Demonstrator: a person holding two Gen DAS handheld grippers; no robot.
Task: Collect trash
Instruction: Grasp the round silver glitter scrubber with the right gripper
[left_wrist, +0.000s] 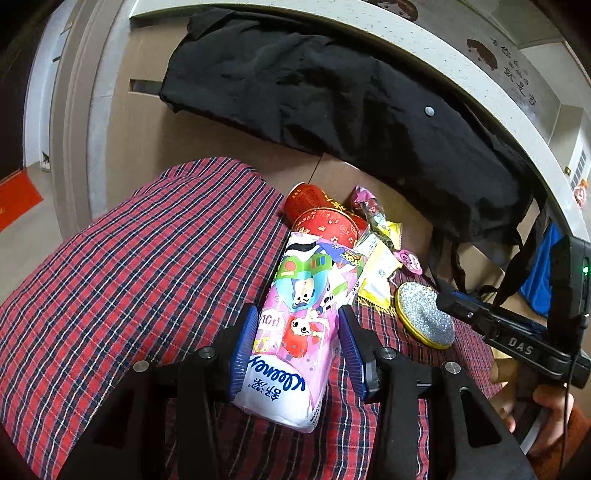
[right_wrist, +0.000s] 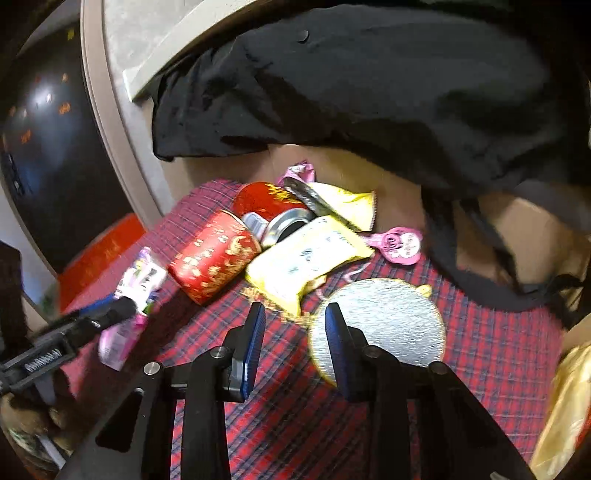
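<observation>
Trash (right_wrist: 306, 258), red cans (right_wrist: 214, 254) and yellow wrappers, lay heaped on the plaid cloth (left_wrist: 129, 277), where the left gripper (left_wrist: 295, 347) clamped a tissue pack (left_wrist: 295, 332) and the right gripper (right_wrist: 293, 350) stood open, empty, its right finger over a glittery disc (right_wrist: 388, 325).

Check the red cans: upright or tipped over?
Tipped. Both red cans lie on their sides on the plaid cloth; the farther one's silver top faces sideways.

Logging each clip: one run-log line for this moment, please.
left gripper: around tissue pack, grip unclear | right gripper: open, empty, above plaid cloth | cans, wrappers: uncollected
</observation>
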